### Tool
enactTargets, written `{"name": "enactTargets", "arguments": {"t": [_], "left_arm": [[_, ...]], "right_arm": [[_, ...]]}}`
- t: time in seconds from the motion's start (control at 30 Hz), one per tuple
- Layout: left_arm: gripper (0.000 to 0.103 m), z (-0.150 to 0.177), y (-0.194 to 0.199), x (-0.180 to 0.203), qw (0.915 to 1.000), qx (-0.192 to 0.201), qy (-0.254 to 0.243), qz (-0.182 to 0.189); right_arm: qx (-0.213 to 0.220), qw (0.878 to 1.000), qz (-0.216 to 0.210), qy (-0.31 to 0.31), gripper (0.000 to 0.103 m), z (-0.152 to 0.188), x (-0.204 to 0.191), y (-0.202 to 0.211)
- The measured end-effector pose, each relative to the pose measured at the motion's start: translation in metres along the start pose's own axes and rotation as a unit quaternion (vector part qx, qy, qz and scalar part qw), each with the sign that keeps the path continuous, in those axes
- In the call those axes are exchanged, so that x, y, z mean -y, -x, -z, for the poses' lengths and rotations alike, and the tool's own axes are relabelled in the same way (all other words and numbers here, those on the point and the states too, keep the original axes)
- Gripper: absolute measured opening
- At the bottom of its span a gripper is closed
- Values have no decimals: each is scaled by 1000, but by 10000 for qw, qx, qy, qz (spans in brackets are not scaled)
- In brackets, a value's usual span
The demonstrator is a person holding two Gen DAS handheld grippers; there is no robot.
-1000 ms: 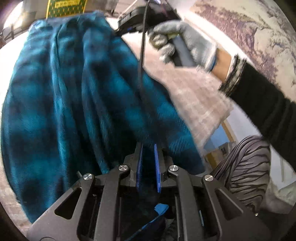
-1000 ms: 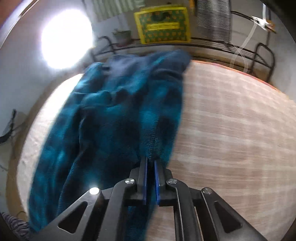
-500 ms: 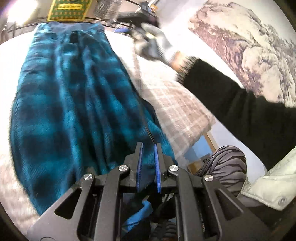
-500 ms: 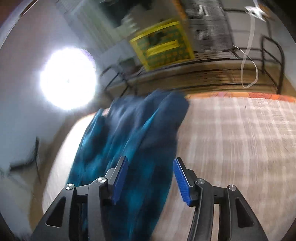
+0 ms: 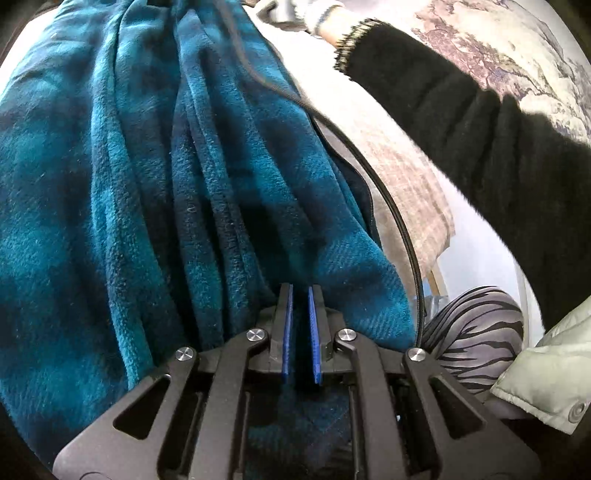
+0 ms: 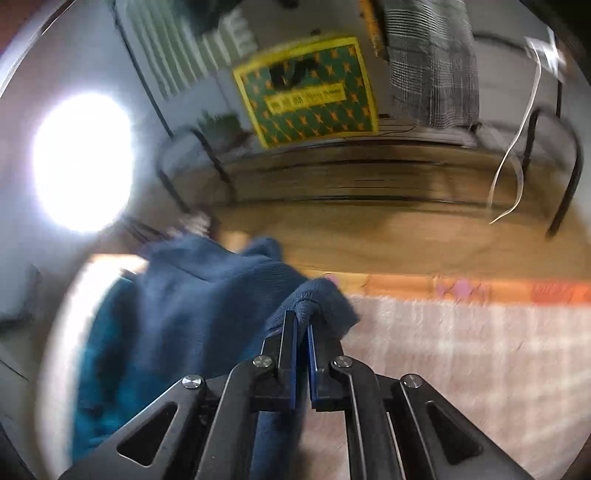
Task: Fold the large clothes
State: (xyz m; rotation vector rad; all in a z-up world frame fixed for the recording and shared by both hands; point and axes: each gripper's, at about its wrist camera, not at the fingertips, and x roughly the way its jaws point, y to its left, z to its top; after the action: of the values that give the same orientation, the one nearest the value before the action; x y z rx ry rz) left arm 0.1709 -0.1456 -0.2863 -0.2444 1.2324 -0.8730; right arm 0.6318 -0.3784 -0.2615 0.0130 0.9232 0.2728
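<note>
Left wrist view: the left gripper [image 5: 299,314] has its blue fingers [image 5: 287,328] nearly together, clamped on the near hem of a teal and navy plaid fleece garment [image 5: 155,177]. The fabric runs away from the camera in long folds over a pale checked bedspread [image 5: 402,173]. A black cable [image 5: 402,236] curves along the garment's right edge. A person's black sleeve [image 5: 461,122] reaches across the upper right, ending in a grey gloved hand [image 5: 295,14] at the top edge.

Right wrist view, pretty blurry: the right gripper [image 6: 301,332] has just snapped closed, and its fingers [image 6: 290,350] now pinch a bunched navy corner of the same fleece [image 6: 207,295], which lies mostly to the left on the bed. Behind it there's a wooden bench [image 6: 369,192] with a yellow and green box [image 6: 306,88].
</note>
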Motion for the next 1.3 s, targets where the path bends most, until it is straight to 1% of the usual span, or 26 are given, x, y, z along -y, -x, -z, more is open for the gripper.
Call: {"name": "enactTargets", "arguments": {"t": [0.03,0.07,0.1,0.13,0.17,0.2,0.23,0.27,0.3,0.37,0.43,0.57,0.6,0.7,0.77,0.83,0.9,0.93,0.97,1.03,1.07,1.13,1.17,1.23,1.27,1.3], "left_arm": [[9,2,-1,1,10000,1,-16,-6],[9,2,-1,4,10000,-6,-20,-8],[9,4,-1,5,10000,-13,-15,-15],[9,4,-2,7,10000,-8,-17,-29],[9,5,-1,9,10000,-1,-42,-52],[9,1,-1,12,9999,3,-89,-88],[9,3,1,16,9999,28,-115,-102],[9,-1,3,17,9999,58,-119,-101],[9,1,6,19,9998,97,-135,-123],[9,6,14,26,9994,198,-190,-213],[9,15,27,34,9983,394,-295,-296],[9,34,59,50,9927,810,-701,-551],[9,38,65,51,9921,880,-708,-540],[9,57,93,44,9903,1183,-574,-446],[9,73,112,34,9881,1387,-359,-554],[9,85,126,23,9861,1526,-113,-645],[9,90,134,9,9841,1578,0,-819],[9,91,133,5,9829,1584,18,-942],[9,91,135,1,9821,1604,61,-989],[9,89,133,-6,9825,1595,89,-963],[9,86,128,-6,9828,1532,0,-1035],[9,78,115,-5,9841,1401,-58,-1089],[9,76,103,-7,9867,1251,-39,-1035],[9,72,86,-8,9897,1052,41,-971],[9,68,73,-8,9909,912,14,-987],[9,67,65,-5,9907,872,-34,-1045]], "right_arm": [[-131,9997,180,122,2,3,-4,-11],[-122,9992,260,290,4,7,-9,-15],[-22,9988,268,418,5,11,-11,-11],[3,9993,197,332,9,11,-9,-7],[-12,9997,181,184,19,9,-4,-2],[42,9998,191,-59,24,8,3,10],[188,9995,171,-178,29,9,6,25],[304,9991,176,-238,31,11,8,40],[450,9984,142,-326,32,12,8,60],[684,9963,-70,-517,32,16,8,103],[902,9938,-251,-605,34,22,7,142],[1262,9898,-312,-577,36,43,-11,239],[1328,9892,-305,-543,36,51,-14,259],[1487,9864,-497,-501,36,73,-29,319],[1571,9847,-640,-411,36,94,-40,357],[1579,9828,-891,-354,36,120,-51,392],[1448,9823,-1139,-349,36,148,-62,409],[1339,9828,-1222,-357,36,167,-70,415],[1220,9841,-1239,-350,36,183,-77,415],[965,9866,-1293,-235,34,230,-100,411],[855,9874,-1321,-153,32,249,-109,405],[552,9906,-1247,124,31,297,-135,384],[391,9918,-1180,282,30,321,-148,368],[54,9923,-1157,431,28,354,-164,342],[-169,9920,-1160,463,28,371,-171,325],[-393,9919,-1058,588,27,389,-178,308]]}}
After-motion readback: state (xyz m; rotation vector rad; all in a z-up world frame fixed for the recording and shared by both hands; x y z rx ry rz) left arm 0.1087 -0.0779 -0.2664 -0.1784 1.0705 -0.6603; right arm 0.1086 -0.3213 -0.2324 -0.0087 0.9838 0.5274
